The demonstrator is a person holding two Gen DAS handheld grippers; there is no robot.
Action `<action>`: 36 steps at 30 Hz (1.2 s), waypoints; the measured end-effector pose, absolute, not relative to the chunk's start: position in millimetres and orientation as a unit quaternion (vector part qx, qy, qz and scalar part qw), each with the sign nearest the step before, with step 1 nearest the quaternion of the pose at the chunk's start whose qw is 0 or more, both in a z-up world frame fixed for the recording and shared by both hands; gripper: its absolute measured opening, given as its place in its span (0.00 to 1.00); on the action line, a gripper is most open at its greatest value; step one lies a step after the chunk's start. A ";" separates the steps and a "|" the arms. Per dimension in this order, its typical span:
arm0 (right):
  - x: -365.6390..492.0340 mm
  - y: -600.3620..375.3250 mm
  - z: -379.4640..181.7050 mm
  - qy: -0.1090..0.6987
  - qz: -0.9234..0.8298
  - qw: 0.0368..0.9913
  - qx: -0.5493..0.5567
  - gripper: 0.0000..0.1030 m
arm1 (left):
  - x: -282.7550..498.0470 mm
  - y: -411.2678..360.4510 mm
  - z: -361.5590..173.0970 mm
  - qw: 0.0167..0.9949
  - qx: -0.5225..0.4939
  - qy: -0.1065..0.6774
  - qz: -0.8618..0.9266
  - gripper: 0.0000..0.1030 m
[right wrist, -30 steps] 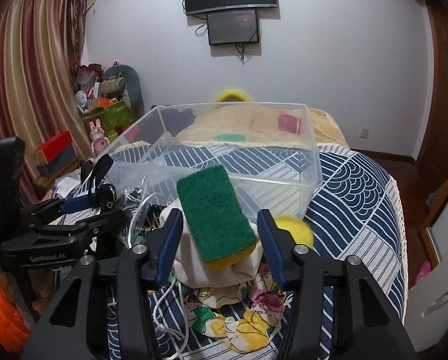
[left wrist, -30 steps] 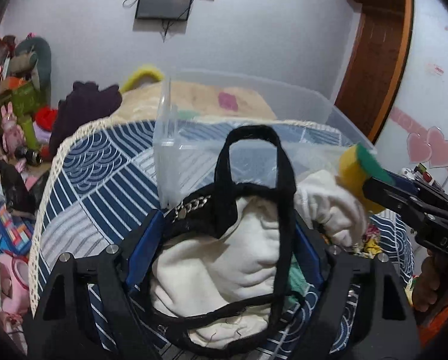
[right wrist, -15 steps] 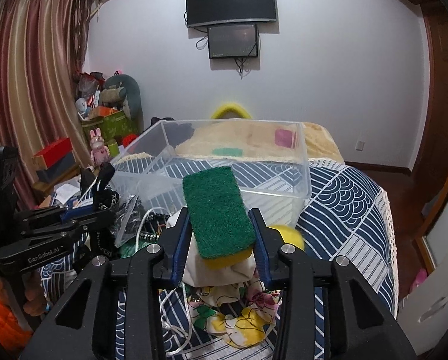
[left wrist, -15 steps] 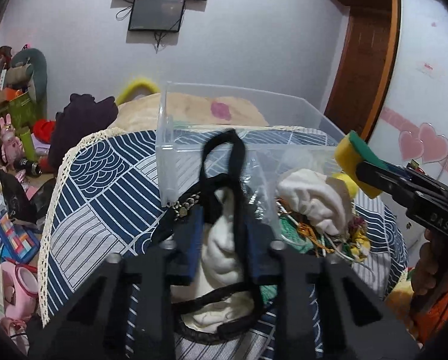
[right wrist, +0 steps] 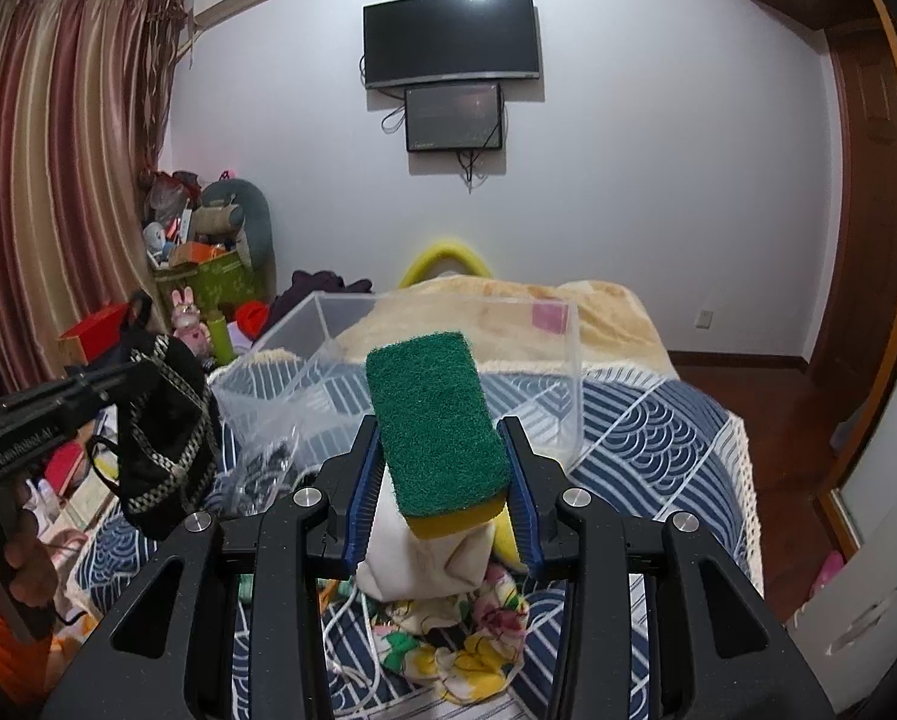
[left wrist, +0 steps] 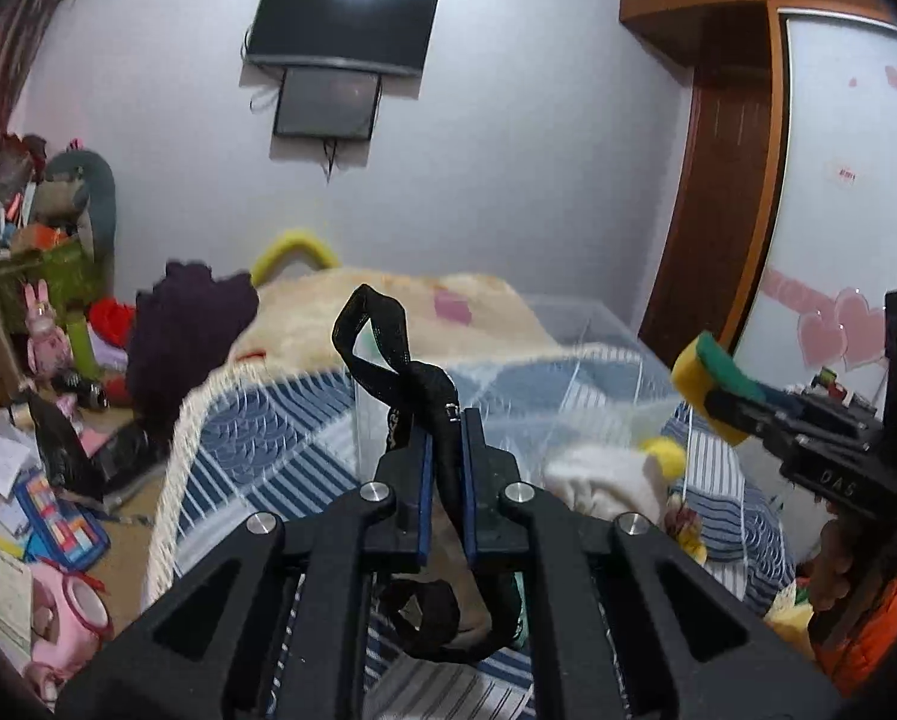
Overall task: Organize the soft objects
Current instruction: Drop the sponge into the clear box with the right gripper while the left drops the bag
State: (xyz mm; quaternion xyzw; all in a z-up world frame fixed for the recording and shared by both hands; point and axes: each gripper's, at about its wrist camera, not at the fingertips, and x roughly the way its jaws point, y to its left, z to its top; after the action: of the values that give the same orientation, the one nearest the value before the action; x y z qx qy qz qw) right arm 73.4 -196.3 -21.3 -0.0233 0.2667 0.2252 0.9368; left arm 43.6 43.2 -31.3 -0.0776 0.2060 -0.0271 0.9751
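On the bed, over the blue-and-white patterned quilt [right wrist: 646,420], I have both tools loaded and lifted.

Left gripper [left wrist: 446,450]: jaws drawn narrow, pinching the black strap [left wrist: 382,354] of a small bag [right wrist: 166,450]. From the right wrist view the bag hangs clear of the quilt at the left tool's tip, dark with a checkered trim. Strap loop stands up above the jaws; body of the bag dangles below.

Right gripper [right wrist: 442,468]: jaws closed on a sponge [right wrist: 433,420], green scouring face up, yellow foam beneath. Sponge's long axis runs forward along the fingers, pointing at the bin.

Clear plastic bin [right wrist: 568,372]: sits on the quilt straight ahead of the right tool, open top, looks empty as far as I can tell through the walls. From the left wrist view its near corner lies just beyond the strap and its body runs off to the right.

Judgement: right hand is the better lined up. Sponge and bin share one line, so a forward reach over the near wall and a release should do it. The left hand sits off the bin's left side; the bag must travel right and forward, and its hanging body needs to clear the rim.

Loose pile below the right tool: a white cloth [right wrist: 412,564], floral fabric [right wrist: 478,630], a yellow soft item [left wrist: 664,453]. Not yet sorted.
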 end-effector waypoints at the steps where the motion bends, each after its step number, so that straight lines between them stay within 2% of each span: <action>1: 74.9 -197.1 -18.6 0.263 0.226 0.938 -0.021 0.34 | 43.3 43.1 -25.9 0.977 -0.077 0.199 -0.027 0.07; 11: 104.3 -195.2 -6.2 0.250 0.220 0.943 -0.008 0.34 | 76.0 32.0 10.3 0.985 -0.054 0.160 -0.029 0.07; 18: 142.3 -178.8 -27.0 0.291 0.211 0.933 -0.021 0.34 | 123.8 30.6 11.1 0.985 -0.048 0.163 -0.027 0.07; 31: 165.2 -159.9 -62.1 0.364 0.215 0.904 -0.055 0.35 | 200.9 24.7 -43.4 0.956 -0.046 0.287 -0.031 0.08; 32: 164.8 -159.3 -62.2 0.365 0.213 0.904 -0.059 0.35 | 203.0 24.5 -46.6 0.954 -0.047 0.294 -0.032 0.09; 36: 164.1 -159.4 -60.1 0.368 0.215 0.903 -0.062 0.42 | 201.6 22.4 -51.5 0.952 -0.040 0.303 -0.032 0.29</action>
State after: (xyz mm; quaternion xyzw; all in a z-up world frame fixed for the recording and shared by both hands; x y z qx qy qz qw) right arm 164.1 -159.4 -60.1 -0.0624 0.3677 0.2148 0.9026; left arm 201.6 22.4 -51.5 -0.0397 0.3027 -0.0325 0.9517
